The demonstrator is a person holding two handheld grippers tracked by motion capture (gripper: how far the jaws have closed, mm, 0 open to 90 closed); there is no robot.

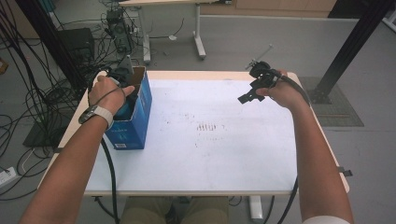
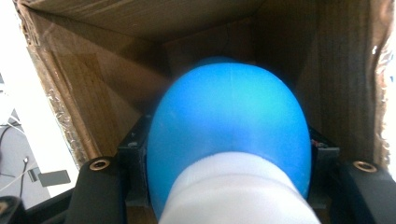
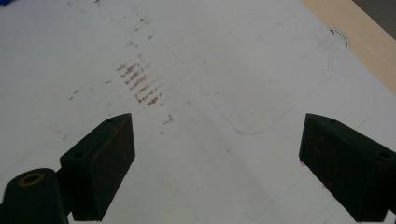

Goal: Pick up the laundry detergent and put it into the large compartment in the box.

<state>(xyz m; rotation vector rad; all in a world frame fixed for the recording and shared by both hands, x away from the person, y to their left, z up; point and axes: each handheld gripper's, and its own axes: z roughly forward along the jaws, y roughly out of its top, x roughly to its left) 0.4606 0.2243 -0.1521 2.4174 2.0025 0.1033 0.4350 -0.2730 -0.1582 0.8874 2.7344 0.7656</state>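
The left gripper [image 1: 125, 77] is clamped on a blue bottle [image 2: 229, 135], already inside the open blue box [image 1: 140, 116] on the bench [image 1: 210, 154]. Only lowering and release seem left. The bottle's long axis runs straight ahead of the gripper, white cap [image 2: 233, 191] nearest it. The right gripper [image 3: 217, 163] hangs idle, jaws apart.

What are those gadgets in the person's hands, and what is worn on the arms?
Both are black two-jaw devices trailing black cables. The left gripper carries a grey three-cornered plate; the right gripper has blocky reddish-smudged pads. A pale-strapped wristwatch is worn on the left wrist; a white sleeve edges the right arm.
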